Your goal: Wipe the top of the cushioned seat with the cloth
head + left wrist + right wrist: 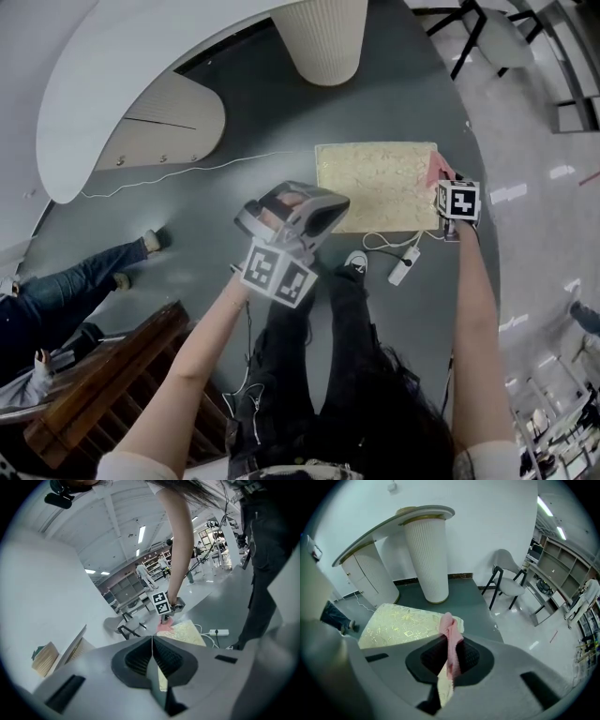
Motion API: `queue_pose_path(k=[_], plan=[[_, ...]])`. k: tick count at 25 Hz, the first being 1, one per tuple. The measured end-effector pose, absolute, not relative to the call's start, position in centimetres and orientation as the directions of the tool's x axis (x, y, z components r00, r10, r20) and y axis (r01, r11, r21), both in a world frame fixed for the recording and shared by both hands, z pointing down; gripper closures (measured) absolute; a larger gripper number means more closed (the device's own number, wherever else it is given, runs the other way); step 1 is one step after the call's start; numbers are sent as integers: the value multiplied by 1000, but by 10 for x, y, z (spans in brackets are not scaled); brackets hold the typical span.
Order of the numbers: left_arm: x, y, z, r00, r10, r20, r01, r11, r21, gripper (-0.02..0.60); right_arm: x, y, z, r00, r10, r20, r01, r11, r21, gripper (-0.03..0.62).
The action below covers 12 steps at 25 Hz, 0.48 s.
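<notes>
- Your right gripper [449, 660] pinches the pink cloth [450, 637] between its jaws; the cloth stands up out of them as a bunched strip.
- The cushioned seat [401, 625], pale yellow with a gold leaf pattern, lies directly ahead of that gripper and spreads out to its left.
- In the head view, your right gripper [444, 187] sits at the seat's [375, 183] right edge, and the cloth [437, 169] lies against that edge.
- Your left gripper [152, 656] has its jaws pressed together with nothing between them.
- In the head view, your left gripper [292, 214] hangs in the air to the left of the right one, near the seat's lower-left corner.
- A white power strip [403, 267] lies on the floor between the two grippers, just below the seat.
- A white fluted column [426, 555] stands beyond the seat from the right gripper, and a grey chair [506, 581] stands ahead to its right.
</notes>
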<state>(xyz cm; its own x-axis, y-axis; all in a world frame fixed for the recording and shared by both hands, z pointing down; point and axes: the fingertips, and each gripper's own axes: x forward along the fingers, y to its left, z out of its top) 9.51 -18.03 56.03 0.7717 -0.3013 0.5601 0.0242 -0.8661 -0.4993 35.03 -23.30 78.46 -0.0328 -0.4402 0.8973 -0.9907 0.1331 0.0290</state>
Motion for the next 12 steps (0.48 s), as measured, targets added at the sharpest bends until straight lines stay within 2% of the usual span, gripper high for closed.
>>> queue_pose_path(k=[5,12], plan=[[97,-181,558,766,-308,564,19,-866,-499,575,332,-232,771,-103,-466,879,-984,177,-22,586],[89,-186,552,751,-346,563,-24,-865,-500,575,254,-230,755,-273,-472,838,-942,310,-132,586]])
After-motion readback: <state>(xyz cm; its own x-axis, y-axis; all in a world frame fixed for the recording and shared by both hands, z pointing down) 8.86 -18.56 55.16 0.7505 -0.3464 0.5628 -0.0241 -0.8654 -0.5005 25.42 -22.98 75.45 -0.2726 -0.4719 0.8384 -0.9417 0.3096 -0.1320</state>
